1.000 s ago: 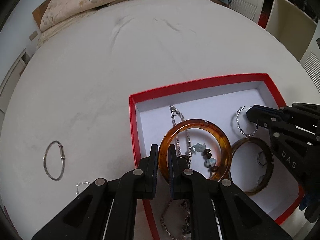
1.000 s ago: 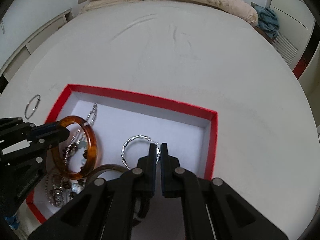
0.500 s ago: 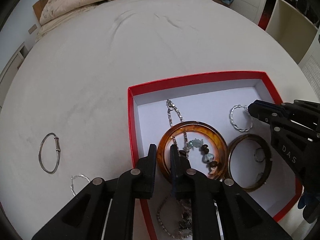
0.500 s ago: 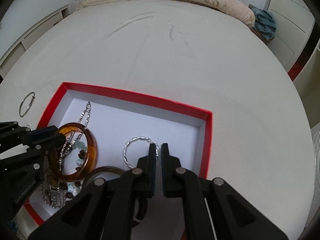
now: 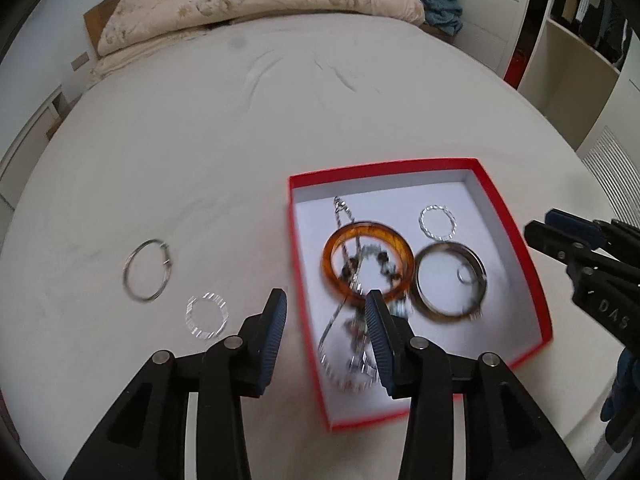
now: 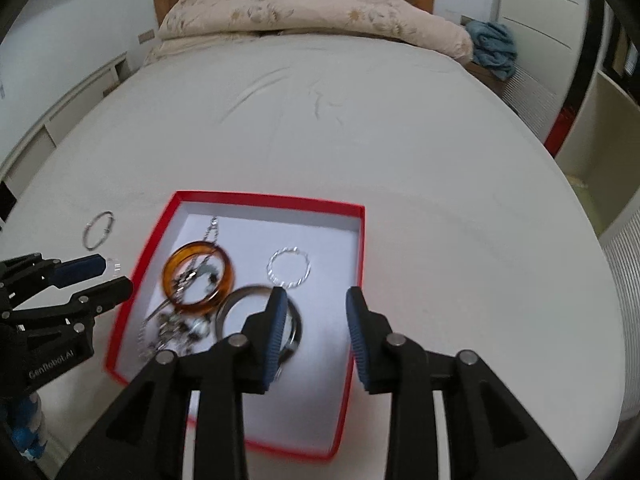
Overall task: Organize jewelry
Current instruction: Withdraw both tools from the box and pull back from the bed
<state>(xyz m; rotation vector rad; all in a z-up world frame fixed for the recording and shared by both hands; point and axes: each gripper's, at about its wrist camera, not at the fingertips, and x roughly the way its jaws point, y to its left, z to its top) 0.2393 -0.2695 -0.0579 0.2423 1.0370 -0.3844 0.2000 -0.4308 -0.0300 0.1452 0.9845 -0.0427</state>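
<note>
A red box [image 5: 514, 224] [image 6: 360, 248] with a white inside lies on the bed. In it are an amber bangle [image 5: 332, 248] [image 6: 172, 268], a dark metal bangle [image 5: 480, 268] [image 6: 232, 300], a twisted silver ring [image 5: 438, 222] [image 6: 289, 268] and tangled chains [image 5: 348, 356] [image 6: 172, 328]. A thin silver bangle [image 5: 146, 270] [image 6: 97, 230] and a small silver hoop [image 5: 207, 315] lie on the sheet left of the box. My left gripper [image 5: 325, 320] is open and empty above the box's left wall. My right gripper [image 6: 314, 320] is open and empty over the box's right part.
A beige duvet [image 5: 248, 12] [image 6: 304, 12] lies at the head of the bed, with a blue cloth [image 6: 492, 48] beside it. Open shelves [image 5: 576, 56] stand to the right. The white sheet [image 5: 200, 140] spreads wide around the box.
Both grippers have opened and pulled back up from the box. The amber bangle and the twisted silver ring now lie loose in the box.
</note>
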